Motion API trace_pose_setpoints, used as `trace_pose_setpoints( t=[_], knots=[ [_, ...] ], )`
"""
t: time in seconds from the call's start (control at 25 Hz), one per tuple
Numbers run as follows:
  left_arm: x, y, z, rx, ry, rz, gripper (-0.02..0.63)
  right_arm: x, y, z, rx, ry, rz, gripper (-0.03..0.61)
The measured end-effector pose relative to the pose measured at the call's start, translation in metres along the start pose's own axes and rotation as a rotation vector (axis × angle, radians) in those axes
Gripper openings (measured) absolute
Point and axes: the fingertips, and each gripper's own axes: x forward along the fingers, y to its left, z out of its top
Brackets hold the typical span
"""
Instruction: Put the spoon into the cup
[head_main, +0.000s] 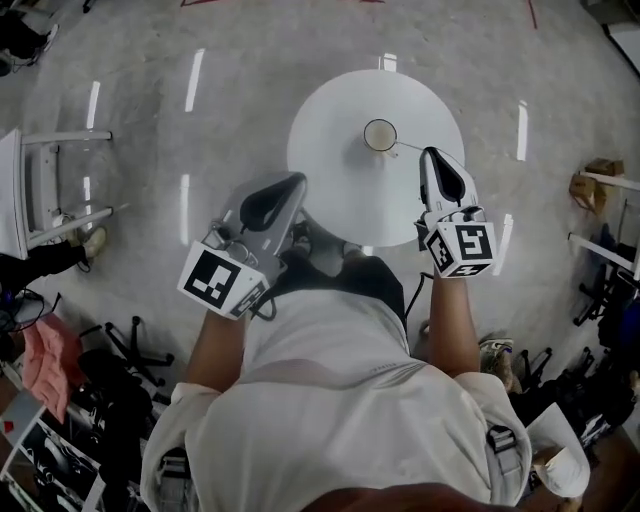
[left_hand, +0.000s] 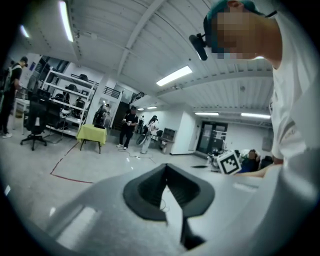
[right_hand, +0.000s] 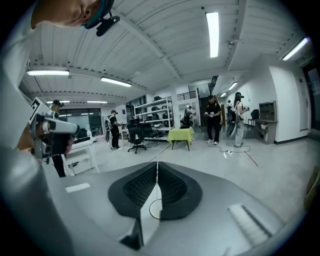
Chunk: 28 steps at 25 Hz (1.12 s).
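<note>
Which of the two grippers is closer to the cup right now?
The right gripper: its tip is just to the right of the cup, over the round table. The left gripper is farther off, at the table's near-left edge.

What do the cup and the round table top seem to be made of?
Cup: probably ceramic or plastic; it has a pale rim around a darker inside, but it is too small in the head view to tell more.
Table: a smooth white top, likely laminate or painted board; it is evenly white with no grain and only a faint sheen.
</note>
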Motion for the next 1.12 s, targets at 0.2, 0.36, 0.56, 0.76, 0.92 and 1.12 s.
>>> trace_pose_setpoints(
  t=[0.2, 0.36, 0.56, 0.76, 0.92, 1.12],
  knots=[
    [0.0, 0.008, -0.017, -0.018, 0.03, 0.029, 0.003, 0.046, -0.004, -0.042, 0.011, 0.084, 0.04, 0.012],
    [-0.009, 0.022, -0.028, -0.038, 0.052, 0.073, 0.003, 0.072, -0.001, -0.076, 0.017, 0.151, 0.043, 0.012],
    [-0.022, 0.039, -0.04, -0.055, 0.071, 0.085, 0.003, 0.098, 0.009, -0.108, 0.063, 0.217, 0.042, 0.012],
    [-0.012, 0.03, -0.046, -0.063, 0.077, 0.048, 0.003, 0.103, 0.003, -0.116, 0.13, 0.233, 0.035, 0.047],
    [-0.007, 0.026, -0.046, -0.064, 0.082, 0.028, 0.003, 0.101, -0.002, -0.114, 0.14, 0.231, 0.035, 0.063],
    [-0.007, 0.024, -0.04, -0.058, 0.073, 0.022, 0.003, 0.093, -0.004, -0.106, 0.147, 0.212, 0.026, 0.08]
  ],
)
